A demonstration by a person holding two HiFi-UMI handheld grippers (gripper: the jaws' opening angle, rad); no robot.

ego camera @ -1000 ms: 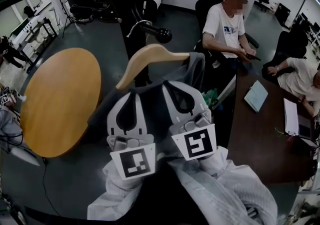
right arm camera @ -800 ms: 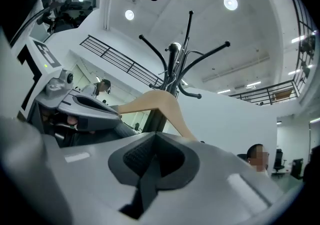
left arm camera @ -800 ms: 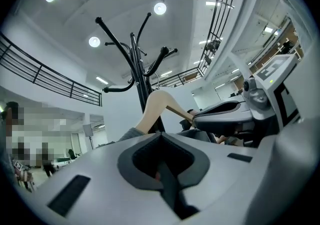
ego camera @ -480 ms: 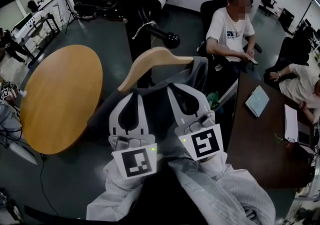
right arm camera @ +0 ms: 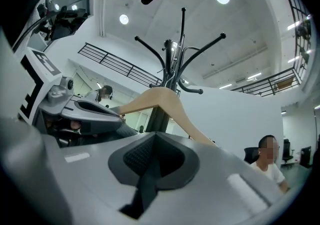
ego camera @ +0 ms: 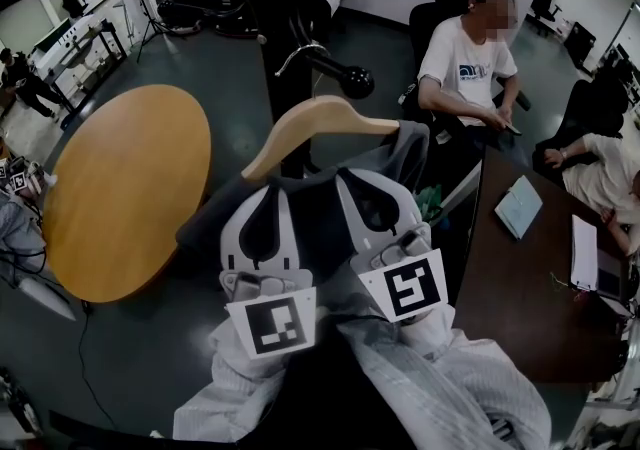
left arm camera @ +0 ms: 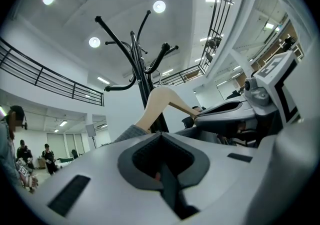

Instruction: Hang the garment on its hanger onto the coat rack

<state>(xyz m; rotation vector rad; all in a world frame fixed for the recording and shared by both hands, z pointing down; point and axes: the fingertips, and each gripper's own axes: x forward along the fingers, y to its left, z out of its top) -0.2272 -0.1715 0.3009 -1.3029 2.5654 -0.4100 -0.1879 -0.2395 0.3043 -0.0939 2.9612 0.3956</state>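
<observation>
A black coat rack (ego camera: 283, 28) stands ahead, one knobbed arm (ego camera: 352, 80) pointing toward me. Just below it I hold up a wooden hanger (ego camera: 315, 121); its metal hook (ego camera: 297, 53) is close beside that arm. A dark grey garment (ego camera: 403, 153) drapes over the hanger. My left gripper (ego camera: 264, 190) and right gripper (ego camera: 364, 180) sit side by side under the hanger, both shut on the garment's fabric. The left gripper view shows the left gripper (left arm camera: 160, 141), the hanger (left arm camera: 159, 103) and the rack (left arm camera: 141, 71) above. The right gripper view shows the right gripper (right arm camera: 154, 141), the hanger (right arm camera: 161, 96) and the rack (right arm camera: 173, 61).
A round wooden table (ego camera: 120, 188) stands at the left. A dark desk (ego camera: 520, 288) at the right carries a notebook (ego camera: 520, 206) and papers (ego camera: 586, 243). Two people (ego camera: 465, 53) sit at it. Cables lie on the floor at the left.
The rack and hanger sit slightly further right and lower in the head view. The hook stays beside the knobbed arm, and both grippers keep their hold.
</observation>
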